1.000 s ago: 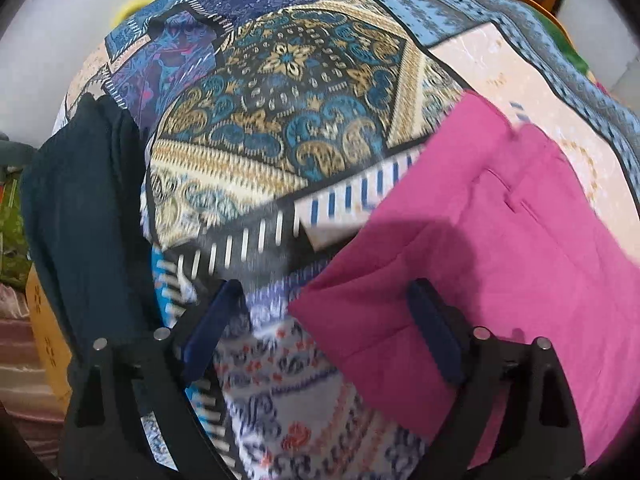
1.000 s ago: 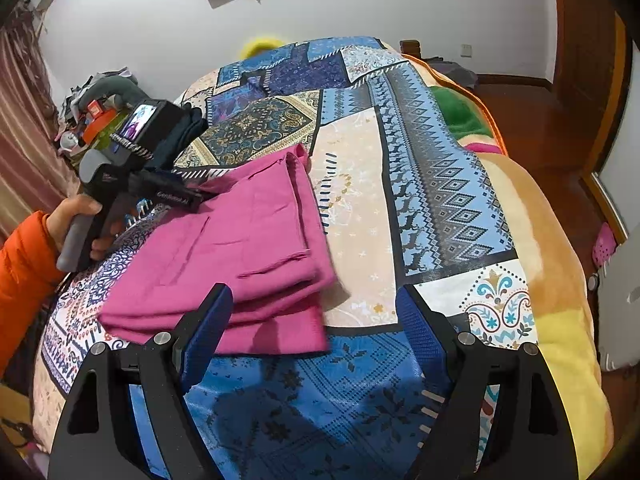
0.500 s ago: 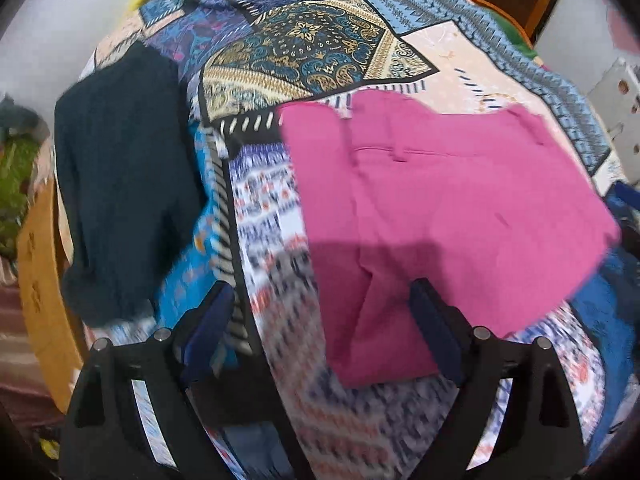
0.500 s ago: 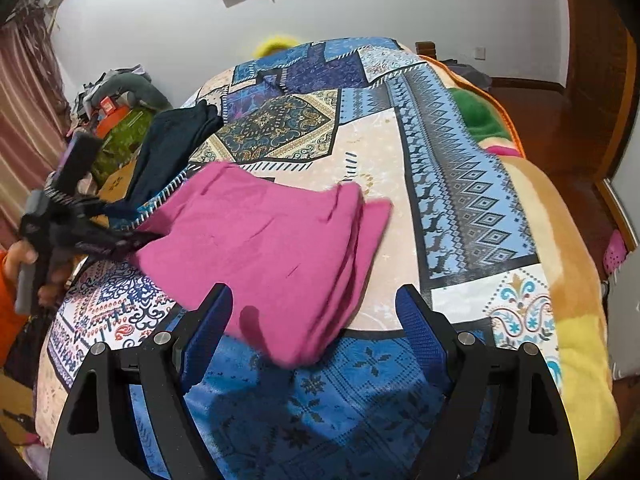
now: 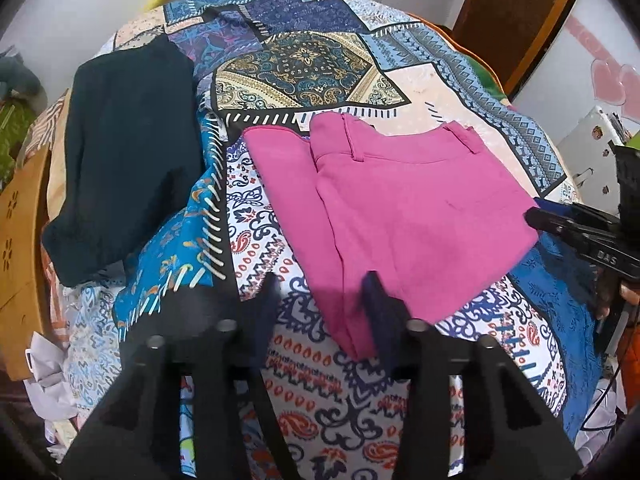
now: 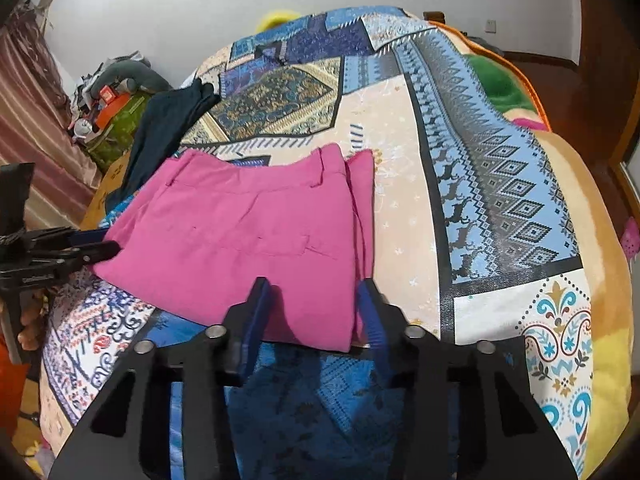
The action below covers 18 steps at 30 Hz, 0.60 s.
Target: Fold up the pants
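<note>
Across the patchwork bedspread lie the pink pants, folded into a compact block with the waistband and belt loops at the far edge and a back pocket facing up. They sit near the bed's near-left part, flat and squared, which suits a fold that looks close to finished.

Right claw sits low at the near edge of the pants, its 2 blue pads straddling the near right corner. The pads are parted, the fabric edge between them but not pinched as far as I can tell. That placement reads as lining up on the loose stack of layers showing along the right side.

Left claw hovers at the opposite corner, pads likewise spread, one over the paisley quilt, the other at the pants' edge; nothing is held. From the right wrist view its tips seem to meet the pants' left edge, though contact is hard to confirm.

Dark garment lies well apart at the far left, out of the working area, so it won't snag.
</note>
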{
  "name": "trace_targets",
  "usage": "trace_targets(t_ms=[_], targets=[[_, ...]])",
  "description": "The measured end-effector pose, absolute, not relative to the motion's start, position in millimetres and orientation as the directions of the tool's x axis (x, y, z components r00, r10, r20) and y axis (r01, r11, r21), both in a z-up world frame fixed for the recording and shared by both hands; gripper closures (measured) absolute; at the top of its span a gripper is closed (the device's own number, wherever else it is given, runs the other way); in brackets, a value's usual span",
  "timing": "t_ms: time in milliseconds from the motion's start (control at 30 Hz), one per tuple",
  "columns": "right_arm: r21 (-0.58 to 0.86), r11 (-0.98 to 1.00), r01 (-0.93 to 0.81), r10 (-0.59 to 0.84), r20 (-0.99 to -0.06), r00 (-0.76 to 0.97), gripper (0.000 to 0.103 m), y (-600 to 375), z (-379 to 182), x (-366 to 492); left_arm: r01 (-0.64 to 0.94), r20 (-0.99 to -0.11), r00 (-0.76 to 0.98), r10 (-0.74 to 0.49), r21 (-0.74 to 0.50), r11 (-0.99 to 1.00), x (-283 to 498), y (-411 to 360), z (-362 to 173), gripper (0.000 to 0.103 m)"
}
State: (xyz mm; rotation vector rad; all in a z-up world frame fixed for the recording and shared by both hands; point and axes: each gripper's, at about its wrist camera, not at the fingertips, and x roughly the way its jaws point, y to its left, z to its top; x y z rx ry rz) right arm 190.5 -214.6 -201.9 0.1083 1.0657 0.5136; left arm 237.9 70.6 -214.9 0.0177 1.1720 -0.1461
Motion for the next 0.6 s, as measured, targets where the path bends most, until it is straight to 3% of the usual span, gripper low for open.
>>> trace_targets(t_ms=[67,267,600], targets=[[0.324,0.874,-0.362,0.451,-0.817,0.359,0.073,-214,-206,191,0.115,-0.915,0.394,-0.088,-0.046,0.992,233,70,-215,0.071],[0.273,0.872,-0.406,0.419,-0.845,0.333,0.077,-209,-212,189,0.086,-0.913,0.402,-0.069,-0.038,0.996,226,74,-218,0.071],[0.176,0.838,-0.516,0.37,-0.879,0.301,0.072,-198,-185,202,0.125,-0.907,0.416,-0.064,-0.012,0.992,248,77,-191,0.06]])
